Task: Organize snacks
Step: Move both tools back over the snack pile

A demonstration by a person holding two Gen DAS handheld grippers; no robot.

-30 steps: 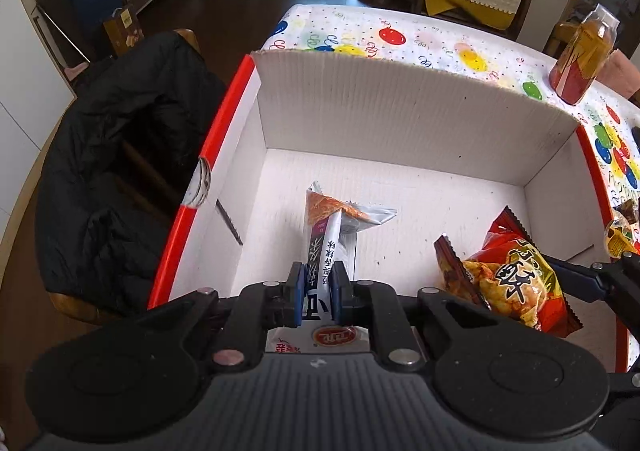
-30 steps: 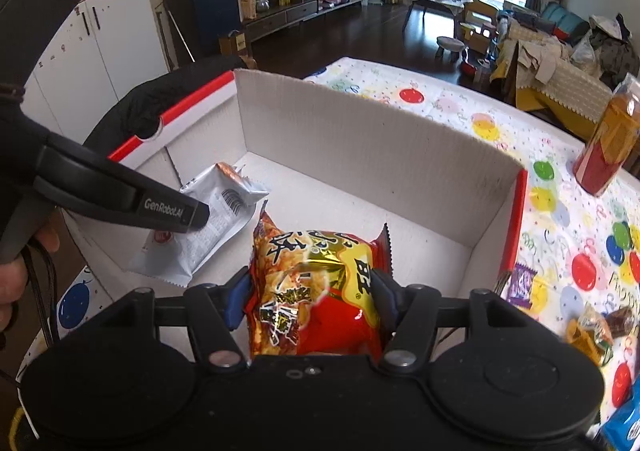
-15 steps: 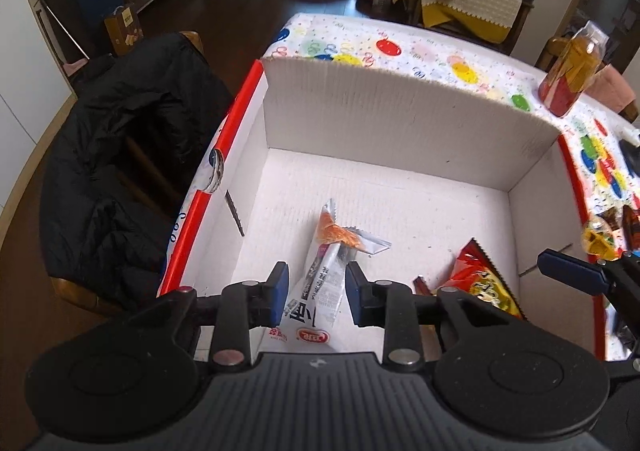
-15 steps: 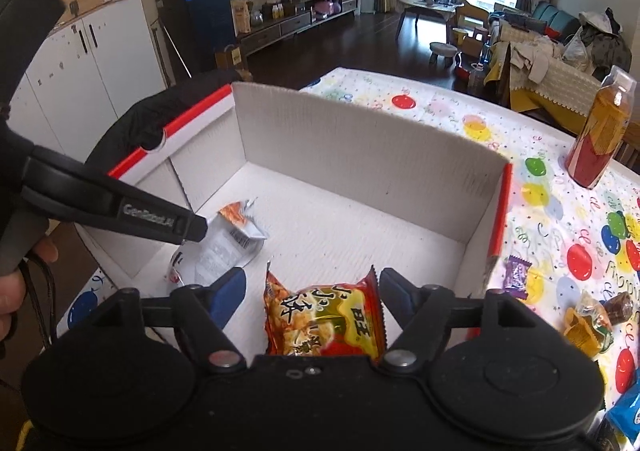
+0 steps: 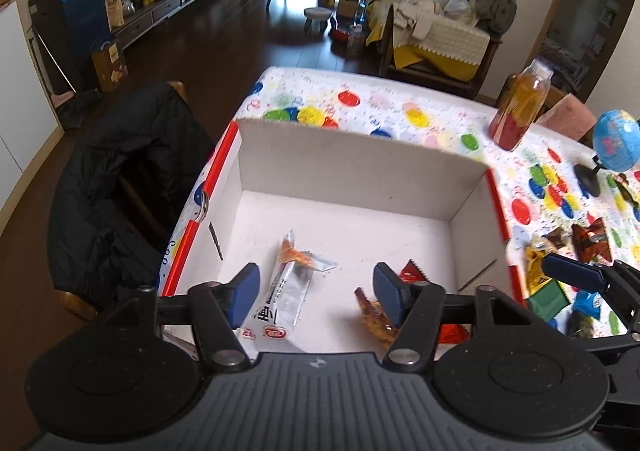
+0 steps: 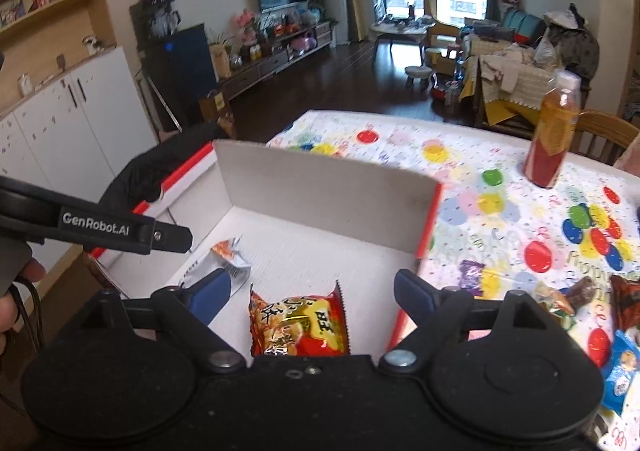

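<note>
Both packets have left the jaws since a second ago: the silver-and-white foil snack packet with the orange end (image 5: 286, 293) was pinched in the left gripper (image 5: 314, 295) then, and the red-and-yellow crinkle-edged chip bag (image 6: 298, 325) sat between the right gripper's (image 6: 314, 297) pads. Now each lies loose on the floor of the white cardboard box with red rims (image 5: 360, 155), silver packet toward the box's left half, chip bag toward the right.

Left gripper: jaws opening, roughly halfway apart; packet below and between them, pads not touching it. Right gripper: jaws opening, near full spread, nothing gripped; chip bag below the gap.

Box sits on the balloon-print tablecloth (image 6: 500, 187). More wrapped snacks are scattered on the cloth to the right of the box (image 5: 568, 263), well apart from it. An orange-and-red drinks bottle (image 6: 554, 135) stands upright farther back.

Handling, as judged:
- All look light; no real load on the grip.
- Foil and film wrappers are slick and soft and will crumple under the pads.
- Chip bag is air-puffed, contents brittle. Take it by a sealed, serrated end seam, not across the belly.
- Small wrapped sweets: pinch the twisted or crimped end, or across the middle with a gentle close.
- Flat packets lying on the cloth leave little edge to get under.
</note>
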